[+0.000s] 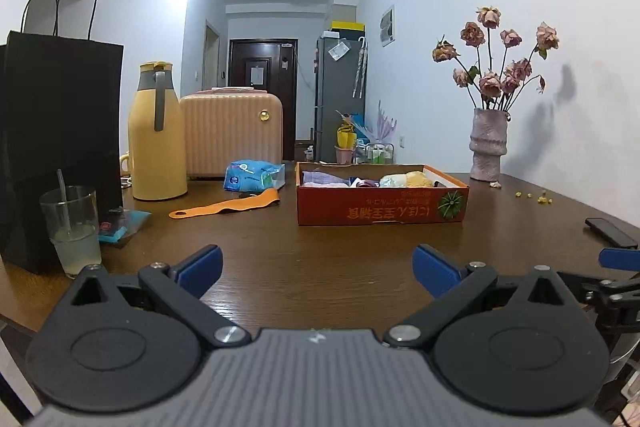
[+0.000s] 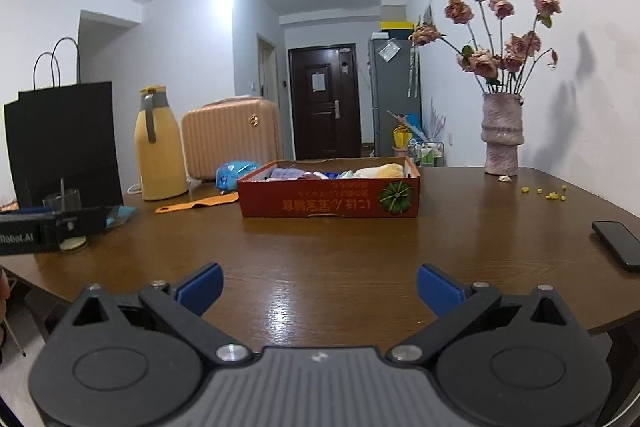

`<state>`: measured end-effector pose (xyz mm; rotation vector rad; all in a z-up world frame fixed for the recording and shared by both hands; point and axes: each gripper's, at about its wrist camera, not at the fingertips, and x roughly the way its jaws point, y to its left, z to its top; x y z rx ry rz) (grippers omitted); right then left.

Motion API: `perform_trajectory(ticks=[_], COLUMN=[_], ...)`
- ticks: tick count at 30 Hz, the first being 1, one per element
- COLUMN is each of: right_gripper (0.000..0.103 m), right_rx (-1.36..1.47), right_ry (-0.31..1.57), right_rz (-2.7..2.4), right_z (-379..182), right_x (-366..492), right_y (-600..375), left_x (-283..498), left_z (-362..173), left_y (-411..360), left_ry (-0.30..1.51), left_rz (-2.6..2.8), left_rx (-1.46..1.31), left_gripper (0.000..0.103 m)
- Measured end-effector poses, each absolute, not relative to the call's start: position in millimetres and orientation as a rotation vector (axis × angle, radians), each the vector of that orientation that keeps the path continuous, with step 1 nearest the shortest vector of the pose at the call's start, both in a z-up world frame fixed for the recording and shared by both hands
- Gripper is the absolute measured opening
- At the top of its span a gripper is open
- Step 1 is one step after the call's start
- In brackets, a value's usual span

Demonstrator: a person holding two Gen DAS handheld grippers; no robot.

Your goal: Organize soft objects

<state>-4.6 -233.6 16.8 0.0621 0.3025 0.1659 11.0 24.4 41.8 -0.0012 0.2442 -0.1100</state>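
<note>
Both the left gripper (image 1: pixel 318 269) and right gripper (image 2: pixel 320 287) stand wide and empty over the table (image 1: pixel 340 267), while the soft objects (image 1: pixel 384 180) already lie inside the red box (image 1: pixel 380 211), so little seems left

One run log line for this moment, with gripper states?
left gripper open, empty | right gripper open, empty | soft items in cardboard box | both short of box
</note>
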Motion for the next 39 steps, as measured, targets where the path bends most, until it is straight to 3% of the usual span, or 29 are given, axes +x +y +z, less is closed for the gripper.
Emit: perform_trajectory(ticks=[39], right_gripper=[0.103], right_rx=[0.057], right_ry=[0.274], right_rz=[0.176], right_z=[18.3], right_x=[-7.2], right_y=[-230.9], left_x=[5.9], left_z=[42.2], left_y=[24.7], left_ry=[0.230], left_rz=[-0.119], left_rx=[-0.003], left_gripper=[0.103])
